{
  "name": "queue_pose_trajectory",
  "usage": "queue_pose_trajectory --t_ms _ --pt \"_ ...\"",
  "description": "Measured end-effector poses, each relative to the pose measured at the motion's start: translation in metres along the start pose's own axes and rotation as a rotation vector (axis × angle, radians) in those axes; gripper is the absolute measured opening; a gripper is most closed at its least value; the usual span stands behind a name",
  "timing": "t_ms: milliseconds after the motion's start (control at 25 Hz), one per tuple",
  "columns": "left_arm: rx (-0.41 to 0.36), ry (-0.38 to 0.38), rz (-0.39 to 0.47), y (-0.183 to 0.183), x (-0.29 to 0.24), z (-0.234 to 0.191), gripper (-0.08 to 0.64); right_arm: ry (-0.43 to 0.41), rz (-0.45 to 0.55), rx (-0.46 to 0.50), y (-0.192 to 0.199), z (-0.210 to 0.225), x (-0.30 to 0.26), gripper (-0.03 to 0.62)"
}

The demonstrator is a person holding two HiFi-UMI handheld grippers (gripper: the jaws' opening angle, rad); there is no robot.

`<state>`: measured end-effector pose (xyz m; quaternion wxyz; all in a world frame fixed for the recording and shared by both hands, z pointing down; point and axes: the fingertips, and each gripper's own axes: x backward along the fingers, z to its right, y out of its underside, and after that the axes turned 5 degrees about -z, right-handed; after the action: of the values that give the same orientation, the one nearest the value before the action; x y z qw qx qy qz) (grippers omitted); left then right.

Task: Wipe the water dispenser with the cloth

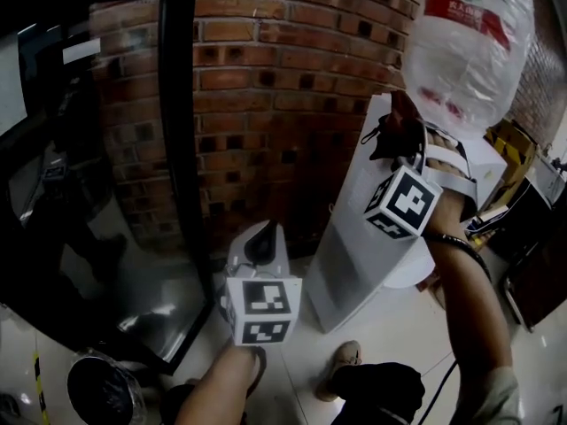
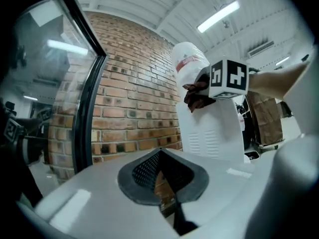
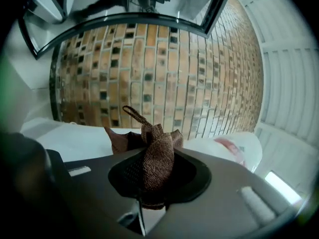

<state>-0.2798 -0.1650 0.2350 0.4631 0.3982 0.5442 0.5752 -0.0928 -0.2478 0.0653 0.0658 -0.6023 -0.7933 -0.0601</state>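
Note:
The white water dispenser (image 1: 354, 255) stands against a curved brick wall, with a plastic-wrapped bottle (image 1: 465, 42) on top. My right gripper (image 1: 396, 144) is raised to the dispenser's upper back edge, just under the bottle, and is shut on a dark brown cloth (image 1: 390, 131). In the right gripper view the cloth (image 3: 157, 156) bunches up between the jaws of the right gripper (image 3: 152, 183), with the dispenser's white top (image 3: 75, 138) behind it. My left gripper (image 1: 261, 242) hangs lower, left of the dispenser. Its jaws meet at the tips with nothing between them (image 2: 159, 156).
A black-framed glass panel (image 1: 89, 193) fills the left side, next to the brick wall (image 1: 283, 87). Cardboard boxes (image 1: 514, 149) and dark furniture sit to the right of the dispenser. The person's shoe (image 1: 341, 361) rests on the pale tiled floor below.

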Motion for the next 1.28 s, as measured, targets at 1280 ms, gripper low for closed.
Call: queue_pose_trajectory --t_ms 1280 --pt "0.057 0.047 -0.258 0.115 -0.027 -0.02 0.0 -0.458 -0.055 0.449 0.017 -0.339 0.027 0.089"
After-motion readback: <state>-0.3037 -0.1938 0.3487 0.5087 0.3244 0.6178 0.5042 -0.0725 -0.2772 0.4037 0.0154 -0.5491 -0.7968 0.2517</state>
